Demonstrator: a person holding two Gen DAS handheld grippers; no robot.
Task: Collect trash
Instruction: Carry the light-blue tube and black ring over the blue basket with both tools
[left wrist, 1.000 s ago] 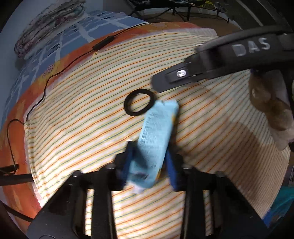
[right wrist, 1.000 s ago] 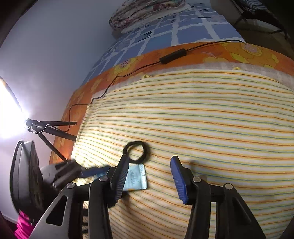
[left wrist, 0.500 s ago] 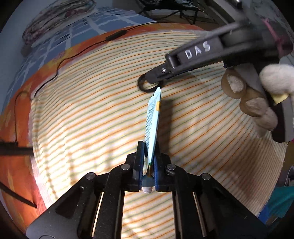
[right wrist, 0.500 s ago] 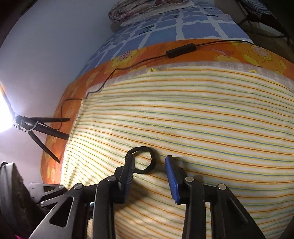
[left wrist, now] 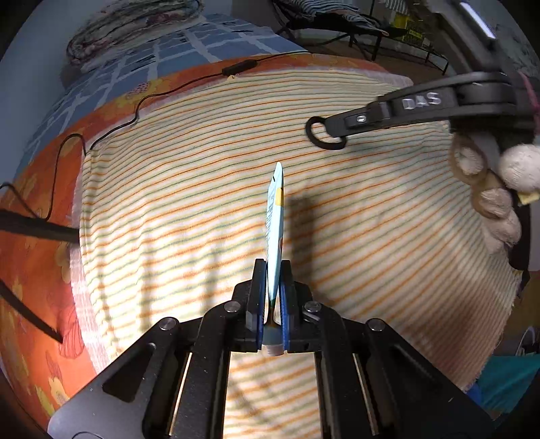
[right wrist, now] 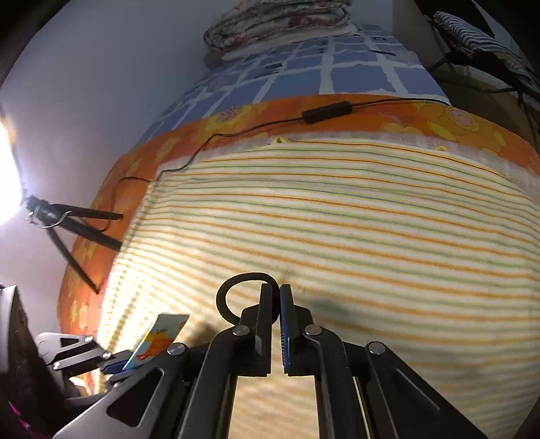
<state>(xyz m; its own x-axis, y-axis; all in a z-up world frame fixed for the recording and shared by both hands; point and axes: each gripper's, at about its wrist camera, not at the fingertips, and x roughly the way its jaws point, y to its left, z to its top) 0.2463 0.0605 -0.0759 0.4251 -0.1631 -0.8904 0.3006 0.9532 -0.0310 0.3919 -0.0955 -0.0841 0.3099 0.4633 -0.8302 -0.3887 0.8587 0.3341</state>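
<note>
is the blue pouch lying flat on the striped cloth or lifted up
Lifted up. The blue pouch stands edge-on, pinched at its bottom end in the shut left gripper, clear of the striped cloth.

A bed [left wrist: 40,243] carries everything, its orange sheet printed with yellow flowers. A cream cloth with thin orange and green stripes [left wrist: 189,209] lies spread over most of the near part. Beyond it the cover turns to blue squares with white lines [right wrist: 354,72], and a folded floral quilt [right wrist: 280,20] sits at the far end. A thin black cable with an inline switch [right wrist: 325,111] runs across the orange band and along the cloth's far edge
</note>
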